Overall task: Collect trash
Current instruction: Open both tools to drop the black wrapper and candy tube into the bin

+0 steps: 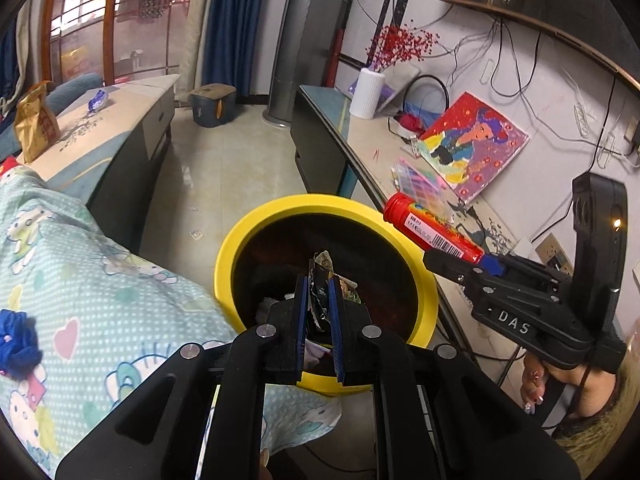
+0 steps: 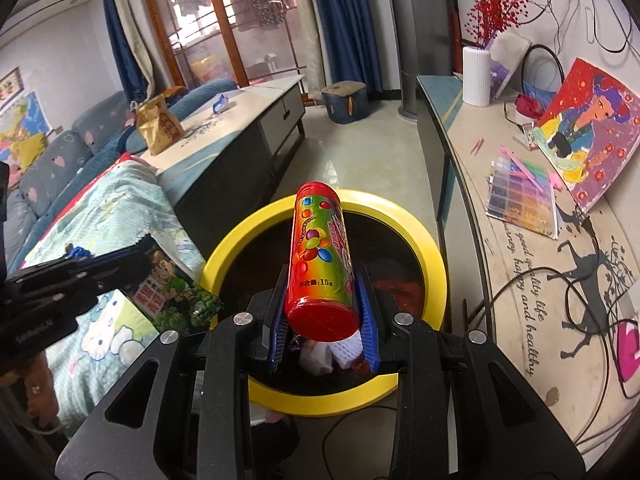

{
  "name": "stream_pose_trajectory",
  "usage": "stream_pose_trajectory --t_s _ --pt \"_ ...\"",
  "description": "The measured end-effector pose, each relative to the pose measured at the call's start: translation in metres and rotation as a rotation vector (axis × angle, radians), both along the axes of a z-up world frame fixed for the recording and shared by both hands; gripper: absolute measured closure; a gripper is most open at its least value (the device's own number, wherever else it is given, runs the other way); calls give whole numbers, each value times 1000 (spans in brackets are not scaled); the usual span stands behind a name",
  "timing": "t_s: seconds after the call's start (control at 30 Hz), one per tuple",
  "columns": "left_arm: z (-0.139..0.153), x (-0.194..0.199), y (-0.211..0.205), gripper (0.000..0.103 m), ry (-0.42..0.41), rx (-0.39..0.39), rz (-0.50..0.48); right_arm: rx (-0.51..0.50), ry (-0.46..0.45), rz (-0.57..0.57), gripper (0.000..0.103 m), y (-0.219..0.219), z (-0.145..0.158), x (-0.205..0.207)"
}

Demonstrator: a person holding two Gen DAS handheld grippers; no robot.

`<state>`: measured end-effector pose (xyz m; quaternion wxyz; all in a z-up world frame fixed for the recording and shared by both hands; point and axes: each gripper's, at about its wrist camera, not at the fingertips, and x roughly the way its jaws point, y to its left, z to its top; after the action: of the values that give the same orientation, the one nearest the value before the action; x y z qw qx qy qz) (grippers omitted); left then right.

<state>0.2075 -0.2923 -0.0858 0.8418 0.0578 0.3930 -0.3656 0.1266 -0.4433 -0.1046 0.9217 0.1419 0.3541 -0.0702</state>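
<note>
A yellow-rimmed trash bin (image 1: 228, 256) with a dark inside stands on the floor; it also shows in the right wrist view (image 2: 434, 256). My left gripper (image 1: 320, 300) is shut on a crumpled snack wrapper (image 1: 320, 276) over the bin's mouth. In the right wrist view the wrapper (image 2: 172, 292) shows its green printed face at the bin's left rim. My right gripper (image 2: 322, 320) is shut on a red candy tube (image 2: 320, 256) with coloured sweets printed on it, held over the bin. The tube (image 1: 432, 228) shows in the left wrist view above the bin's right rim. Trash lies inside the bin.
A quilt with cartoon cats (image 1: 80, 264) lies left of the bin. A low table (image 2: 248, 116) behind it carries a brown paper bag (image 2: 158, 128) and a blue wrapper (image 2: 220, 103). A long cabinet (image 2: 520, 240) on the right holds a painting, a bead box, a white vase and cables.
</note>
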Motion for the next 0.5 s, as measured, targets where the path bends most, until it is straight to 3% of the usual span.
stream_pose_trajectory --t_s 0.4,0.43,0.5 --pt "-38 35 -24 90 73 24 4 9 44 -38 79 -11 -9 19" --pt "-38 38 -25 86 67 21 5 3 41 -43 78 -11 -7 18" --pt "-37 40 -23 47 56 17 12 -1 32 -46 67 -11 -3 16"
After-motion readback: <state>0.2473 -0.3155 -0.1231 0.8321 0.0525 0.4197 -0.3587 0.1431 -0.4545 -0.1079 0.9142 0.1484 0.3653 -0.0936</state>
